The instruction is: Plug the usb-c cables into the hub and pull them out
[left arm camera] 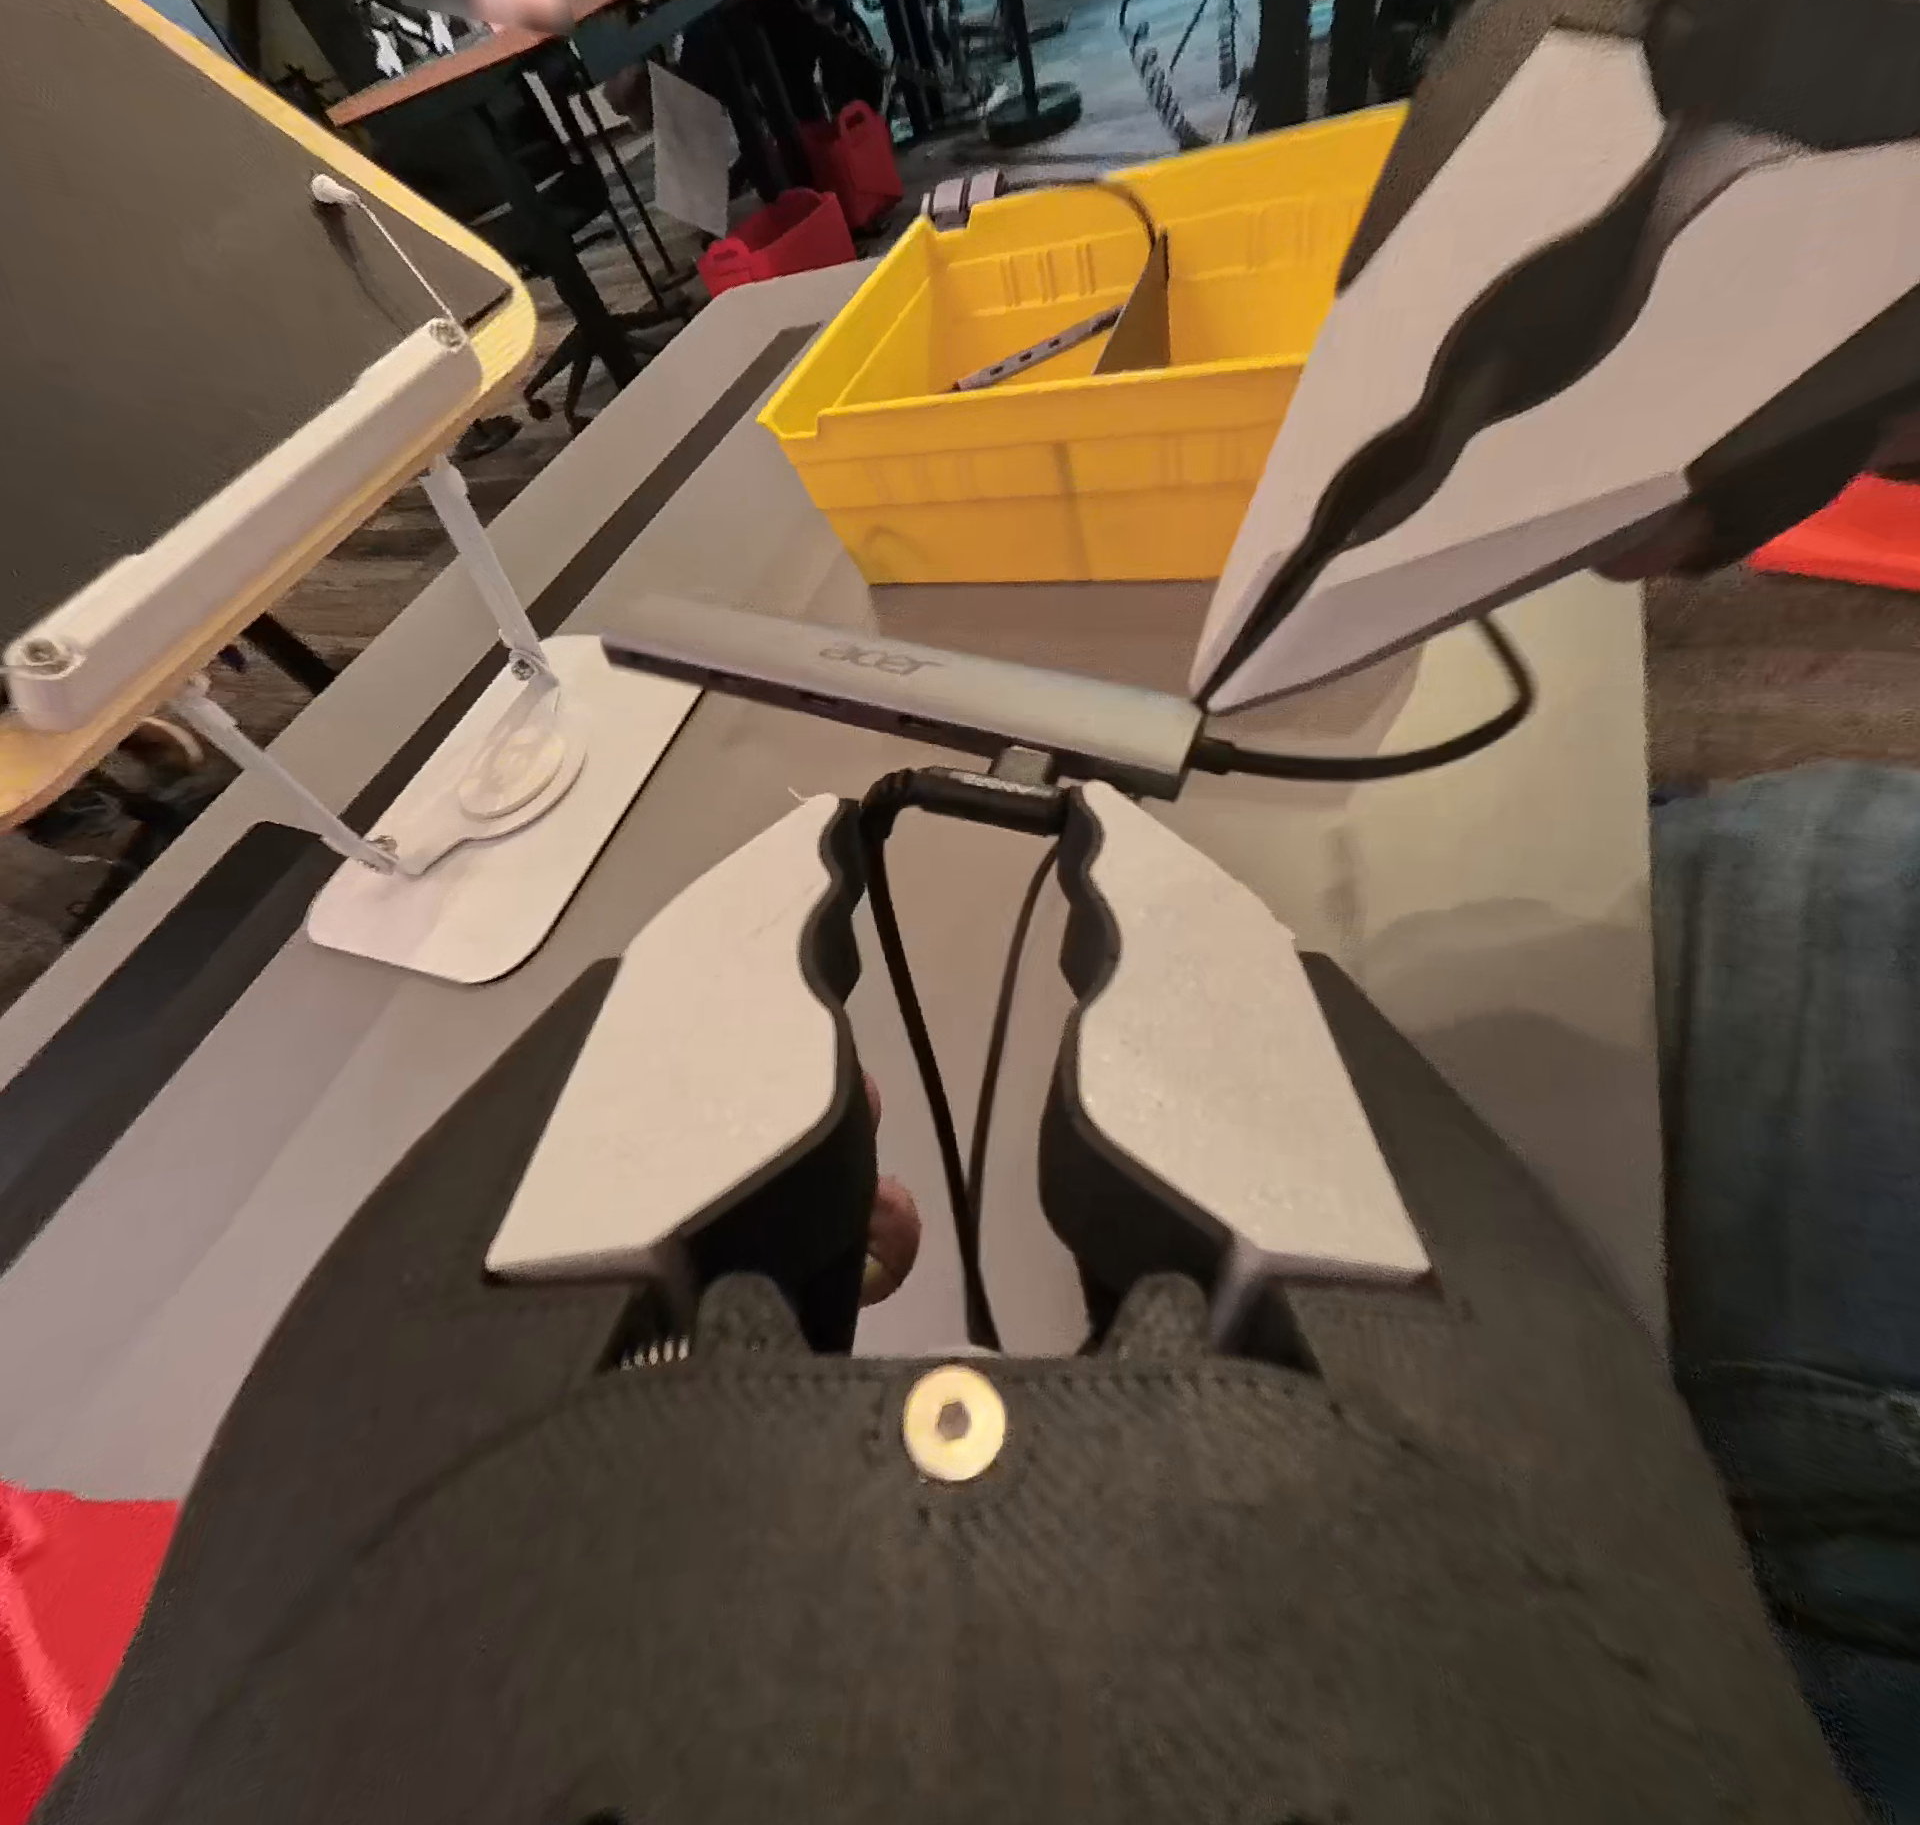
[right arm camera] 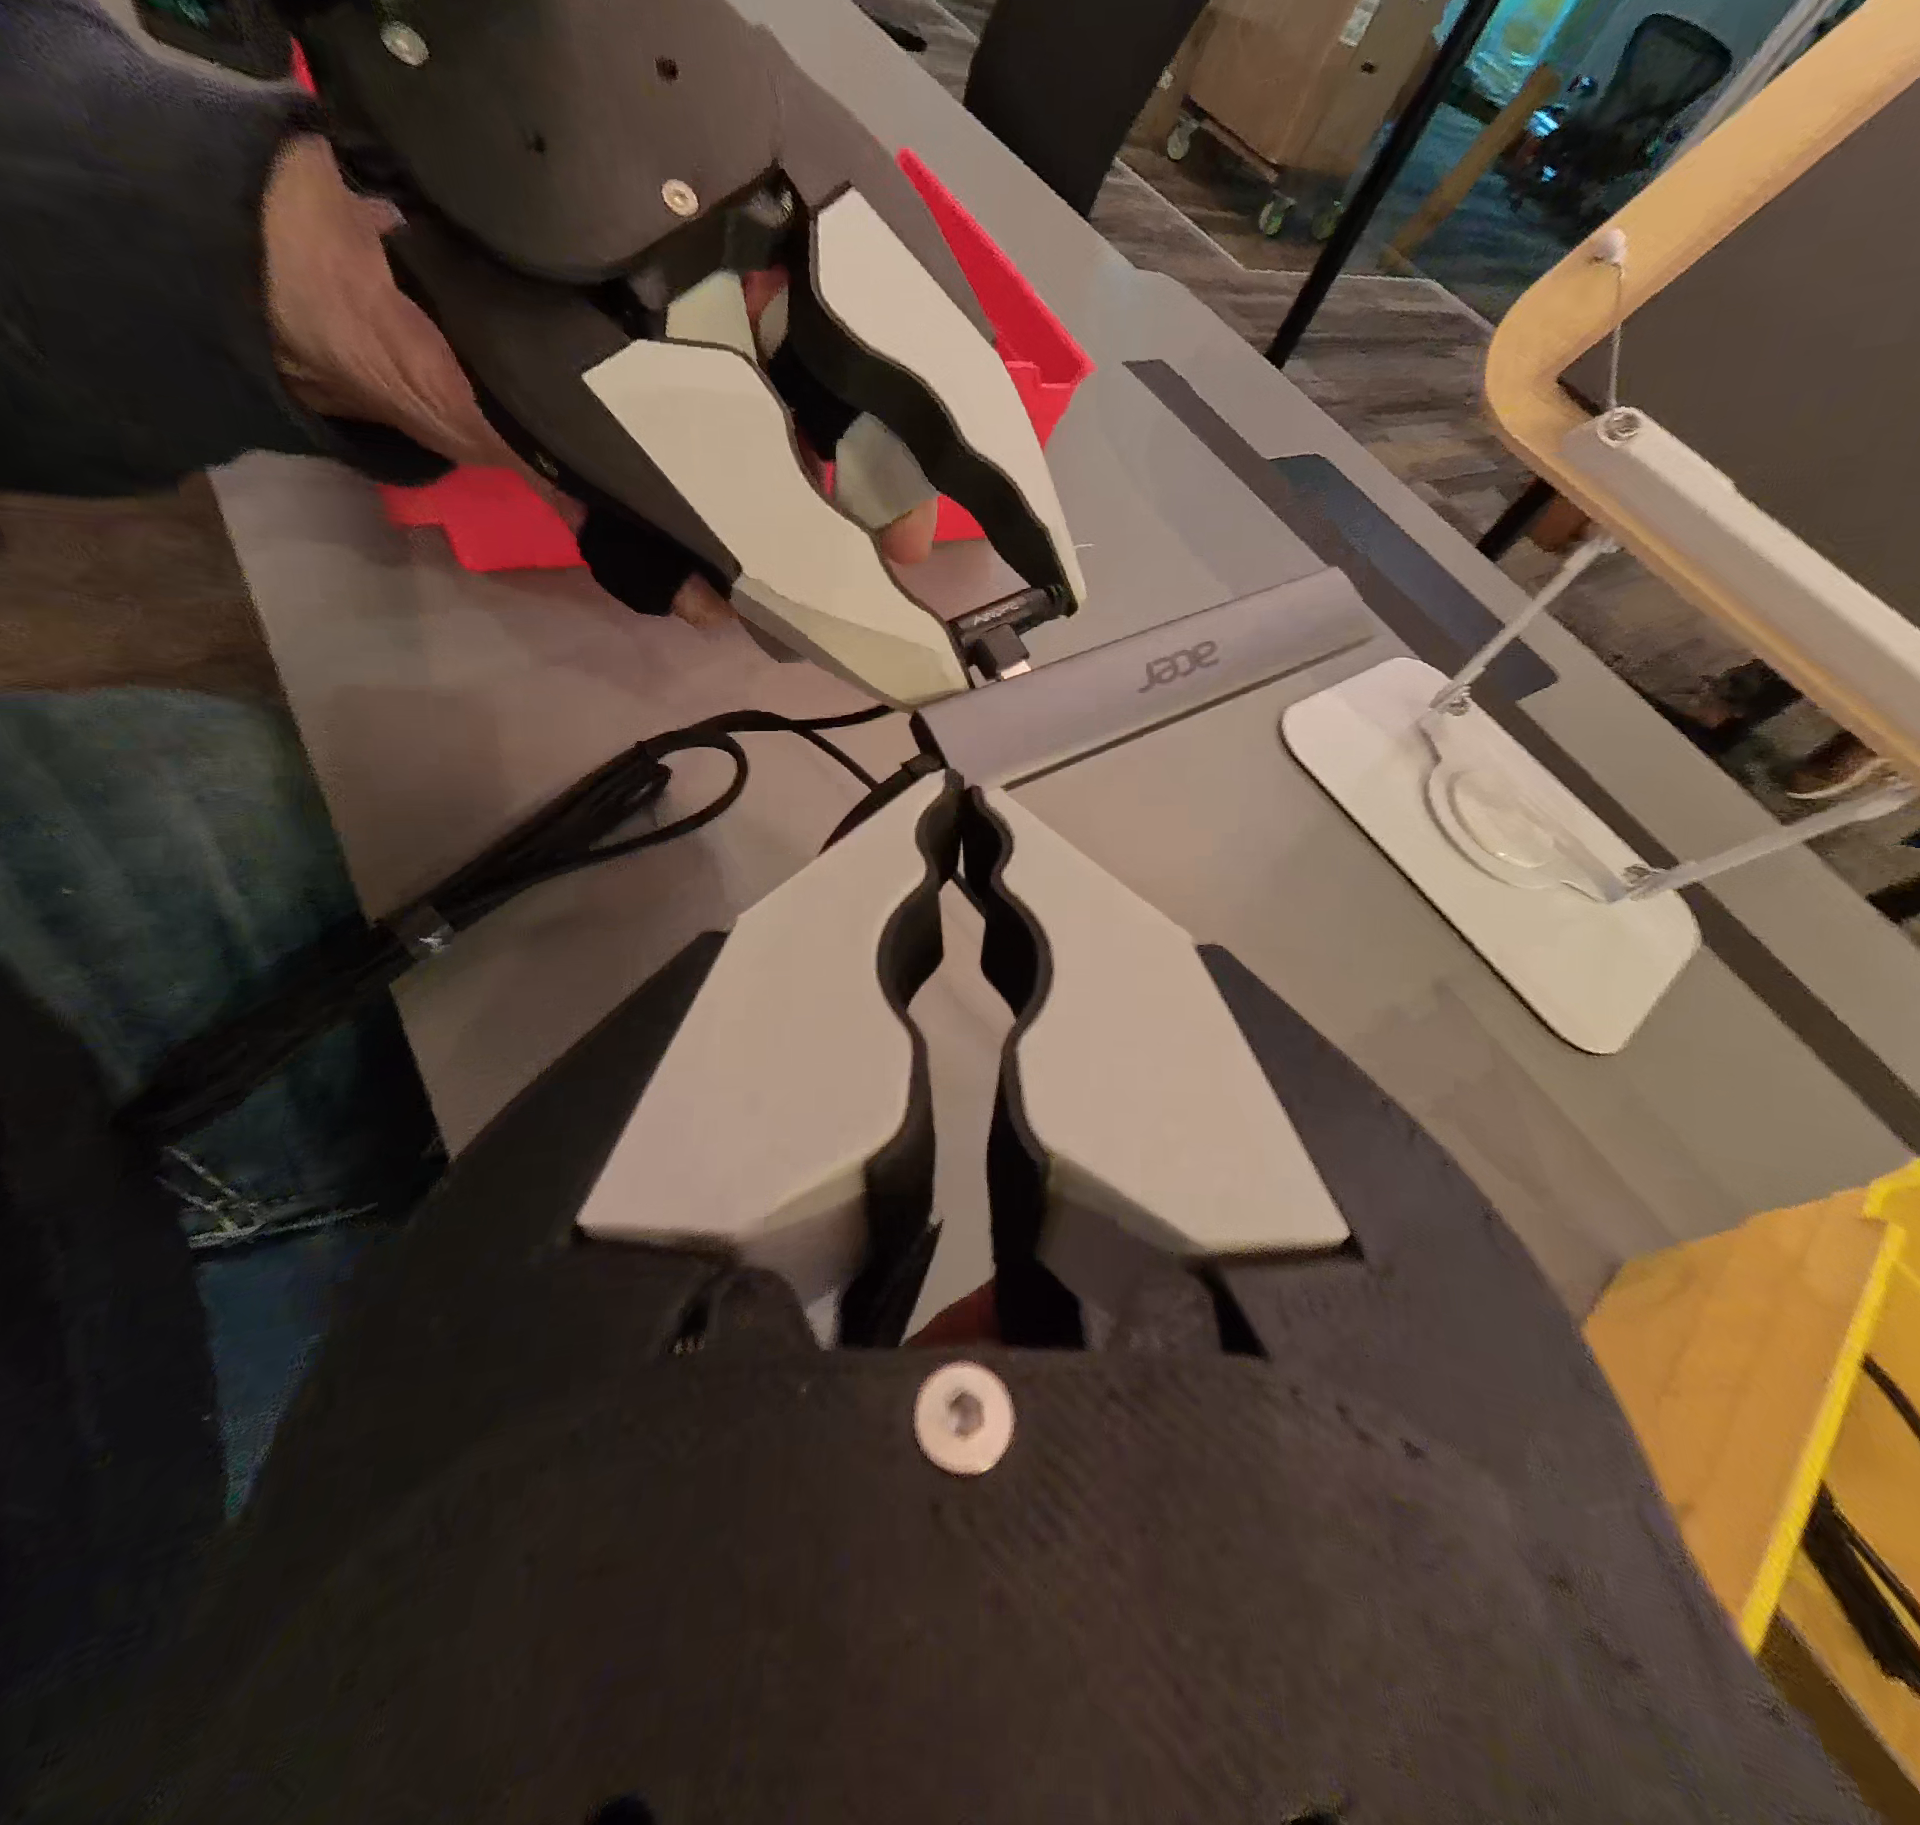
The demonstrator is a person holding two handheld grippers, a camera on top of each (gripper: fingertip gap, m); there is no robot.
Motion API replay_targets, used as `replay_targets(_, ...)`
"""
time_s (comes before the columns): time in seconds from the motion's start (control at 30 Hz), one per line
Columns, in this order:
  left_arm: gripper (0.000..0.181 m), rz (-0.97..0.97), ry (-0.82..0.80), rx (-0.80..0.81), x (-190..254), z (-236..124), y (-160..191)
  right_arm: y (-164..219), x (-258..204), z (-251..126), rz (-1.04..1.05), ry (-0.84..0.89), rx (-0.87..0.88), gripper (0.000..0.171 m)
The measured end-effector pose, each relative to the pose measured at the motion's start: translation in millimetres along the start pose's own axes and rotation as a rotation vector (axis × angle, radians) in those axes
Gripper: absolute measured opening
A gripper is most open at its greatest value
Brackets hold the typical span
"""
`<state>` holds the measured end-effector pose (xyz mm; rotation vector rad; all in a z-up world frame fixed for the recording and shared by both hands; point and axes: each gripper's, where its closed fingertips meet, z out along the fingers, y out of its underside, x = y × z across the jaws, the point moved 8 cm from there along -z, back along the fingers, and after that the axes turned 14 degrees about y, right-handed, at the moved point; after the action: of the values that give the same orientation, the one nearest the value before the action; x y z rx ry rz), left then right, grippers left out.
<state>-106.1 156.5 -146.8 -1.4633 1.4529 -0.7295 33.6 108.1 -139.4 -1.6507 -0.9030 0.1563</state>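
Note:
A grey USB hub is gripped at its cable end by my right gripper, which is shut on it; the hub seems raised slightly off the table. The right gripper also shows in the left wrist view. My left gripper is shut on a black USB-C plug. The plug's metal tip meets the hub's near side close to that end. I cannot tell how deep it sits. The left gripper and plug also show in the right wrist view.
A yellow bin behind the hub holds another hub. A white stand base carries a wood-edged dark board at the left. A red tray and a bundled black cable lie on the grey table. The tips of one gripper are about 4 centimetres away from the tips of the other.

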Motion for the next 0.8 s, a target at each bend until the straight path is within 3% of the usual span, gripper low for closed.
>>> replay_targets(0.3,0.036,-0.011,0.003,0.048,-3,-2,0,2,6,1,0.138,-0.015,0.060,0.000)
replay_targets(0.43,0.036,-0.029,0.008,0.063,-1,0,-2,3,11,2,0.199,-0.015,0.080,0.018)
replay_targets(0.6,0.037,-0.037,0.007,0.071,1,2,-2,5,11,5,0.288,-0.072,0.092,0.023)
replay_targets(0.7,0.037,-0.050,0.019,0.092,4,4,-4,8,11,9,0.324,-0.095,0.067,0.042)
replay_targets(0.8,0.037,-0.028,0.000,0.080,7,8,-7,9,10,11,0.294,-0.050,0.053,0.036)
